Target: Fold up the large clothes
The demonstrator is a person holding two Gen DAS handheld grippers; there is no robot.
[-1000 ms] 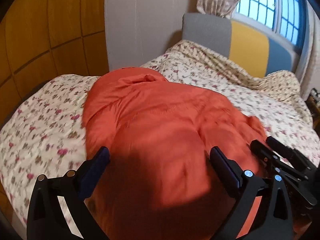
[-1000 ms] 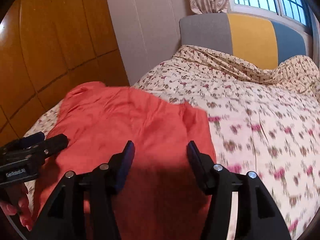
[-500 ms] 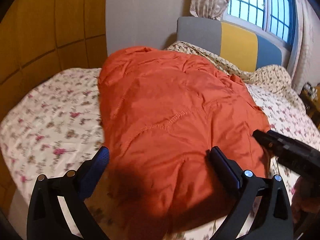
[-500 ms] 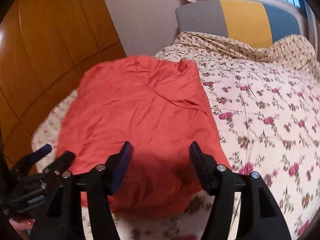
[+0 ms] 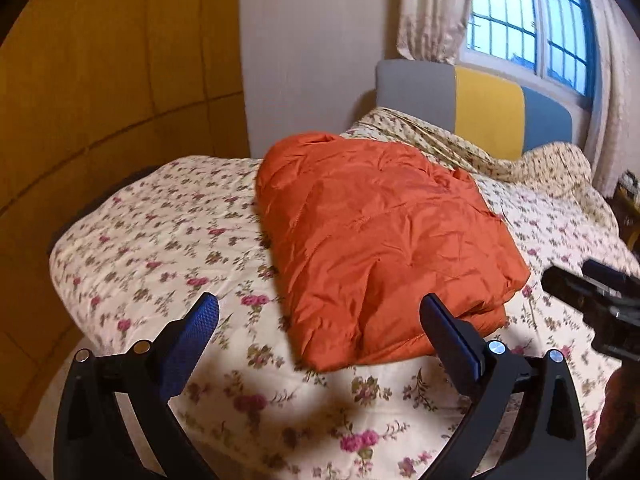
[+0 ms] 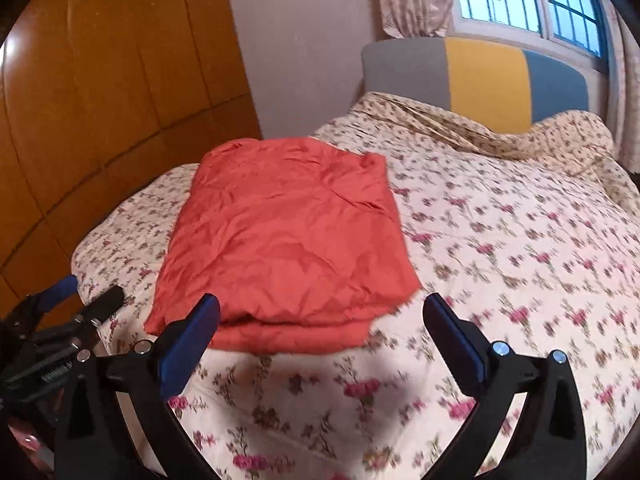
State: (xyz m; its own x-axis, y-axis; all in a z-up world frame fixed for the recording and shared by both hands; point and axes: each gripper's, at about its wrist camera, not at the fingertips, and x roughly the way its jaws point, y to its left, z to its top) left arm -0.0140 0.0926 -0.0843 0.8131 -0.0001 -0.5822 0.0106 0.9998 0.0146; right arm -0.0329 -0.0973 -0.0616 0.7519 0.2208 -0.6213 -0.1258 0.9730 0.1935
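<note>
As things lie, progress: orange jacket (image 5: 384, 232) sits folded in a compact stack on the floral bedspread (image 6: 500, 240); little seems left.
Tongs: left gripper (image 5: 320, 316) and right gripper (image 6: 322, 316) both gape wide, holding nothing.

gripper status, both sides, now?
Left gripper: open, holding nothing, short of the orange jacket.
Right gripper: open, holding nothing.
</note>
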